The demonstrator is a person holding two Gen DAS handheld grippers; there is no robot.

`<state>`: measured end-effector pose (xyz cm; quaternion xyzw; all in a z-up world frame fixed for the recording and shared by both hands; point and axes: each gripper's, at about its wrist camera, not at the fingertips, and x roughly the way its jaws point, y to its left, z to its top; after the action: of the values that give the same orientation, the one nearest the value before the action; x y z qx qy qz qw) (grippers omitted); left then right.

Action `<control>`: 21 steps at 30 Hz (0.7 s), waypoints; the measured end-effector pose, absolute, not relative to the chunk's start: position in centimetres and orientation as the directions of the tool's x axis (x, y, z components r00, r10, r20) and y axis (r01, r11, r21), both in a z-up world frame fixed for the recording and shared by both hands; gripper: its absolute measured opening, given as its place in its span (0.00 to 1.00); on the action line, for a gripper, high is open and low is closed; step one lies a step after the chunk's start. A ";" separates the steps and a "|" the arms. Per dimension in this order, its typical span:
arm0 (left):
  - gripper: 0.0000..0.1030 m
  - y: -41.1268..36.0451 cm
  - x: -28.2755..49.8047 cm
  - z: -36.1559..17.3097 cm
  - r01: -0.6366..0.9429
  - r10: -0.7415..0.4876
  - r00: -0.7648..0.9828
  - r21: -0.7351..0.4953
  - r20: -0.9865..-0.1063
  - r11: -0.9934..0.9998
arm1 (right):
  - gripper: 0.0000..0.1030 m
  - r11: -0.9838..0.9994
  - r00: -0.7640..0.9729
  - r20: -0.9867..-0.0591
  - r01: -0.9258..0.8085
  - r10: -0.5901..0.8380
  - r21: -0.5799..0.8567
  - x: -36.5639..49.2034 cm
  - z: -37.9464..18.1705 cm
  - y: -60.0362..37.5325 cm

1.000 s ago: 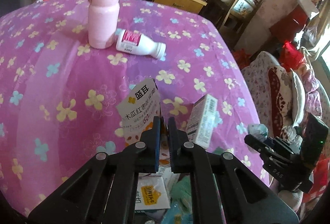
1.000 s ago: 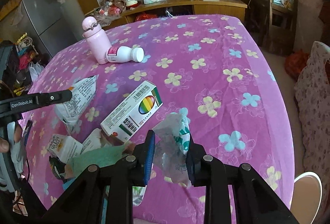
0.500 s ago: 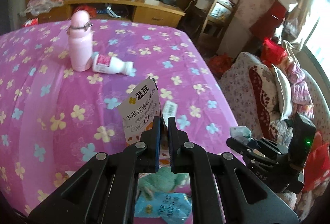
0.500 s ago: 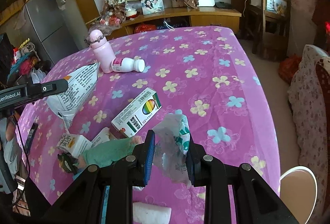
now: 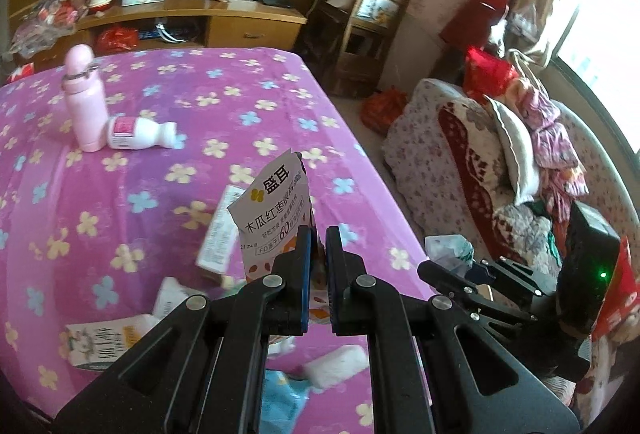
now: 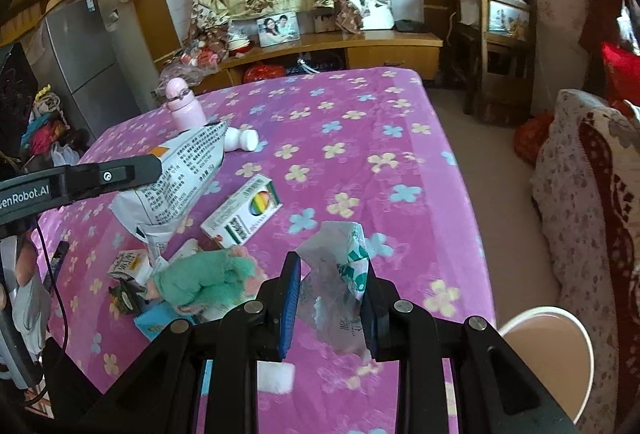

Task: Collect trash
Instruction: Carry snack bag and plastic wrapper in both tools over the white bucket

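My left gripper (image 5: 318,234) is shut on a white printed snack pouch (image 5: 276,210) and holds it upright above the pink flowered tablecloth (image 5: 140,162). The right wrist view shows that same pouch (image 6: 180,178) hanging from the left gripper's finger (image 6: 120,174). A crumpled clear wrapper with green print (image 6: 340,274) is pinched in my right gripper (image 6: 332,266), which is shut on it above the table's near edge. In the left wrist view the right gripper (image 5: 428,268) sits at the right with the wrapper (image 5: 448,250).
A rainbow-printed box (image 6: 244,212), a green plush item (image 6: 204,280), a small carton (image 6: 128,264), a blue packet (image 6: 156,322) and a white wad (image 6: 276,378) lie on the table. A pink flask (image 6: 184,106) and a white bottle (image 6: 240,140) are farther back. A white round bin (image 6: 548,346) stands beside a sofa (image 6: 580,194).
Both grippers have risen and drawn back from the table, each keeping its piece of trash. The left one also rolled a little, and more of the room shows.
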<state>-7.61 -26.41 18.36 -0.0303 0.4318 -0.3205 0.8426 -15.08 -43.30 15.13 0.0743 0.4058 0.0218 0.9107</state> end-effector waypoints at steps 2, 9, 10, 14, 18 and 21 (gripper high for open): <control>0.04 -27.4 -8.1 18.2 0.527 -0.571 0.413 -0.325 -0.709 0.785 | 0.25 0.989 0.676 -0.733 0.037 0.082 0.145 -16.0 15.3 -44.1; 0.04 -31.4 -9.9 17.4 0.577 -0.595 0.369 -0.327 -0.714 0.749 | 0.25 0.989 0.690 -0.724 0.098 0.014 0.113 -18.7 15.9 -47.2; 0.04 -32.0 -10.2 17.3 0.584 -0.600 0.361 -0.328 -0.714 0.742 | 0.25 0.988 0.690 -0.724 0.110 0.005 0.112 -19.2 15.9 -47.9; 0.04 -34.7 -11.3 17.0 0.615 -0.615 0.328 -0.332 -0.717 0.715 | 0.25 0.982 0.689 -0.725 0.154 -0.029 0.107 -20.8 15.8 -50.2; 0.04 -37.3 -12.2 16.7 0.645 -0.629 0.294 -0.337 -0.720 0.686 | 0.25 0.975 0.685 -0.726 0.197 -0.060 0.105 -22.5 15.8 -52.6; 0.04 -39.2 -13.0 16.5 0.666 -0.639 0.267 -0.342 -0.721 0.663 | 0.25 0.969 0.679 -0.729 0.229 -0.090 0.094 -23.9 15.5 -54.3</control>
<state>-13.03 -39.20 16.48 0.0147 0.4455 -0.4100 0.7958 -23.91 -54.28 15.55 0.0891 0.3912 -0.0876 0.9118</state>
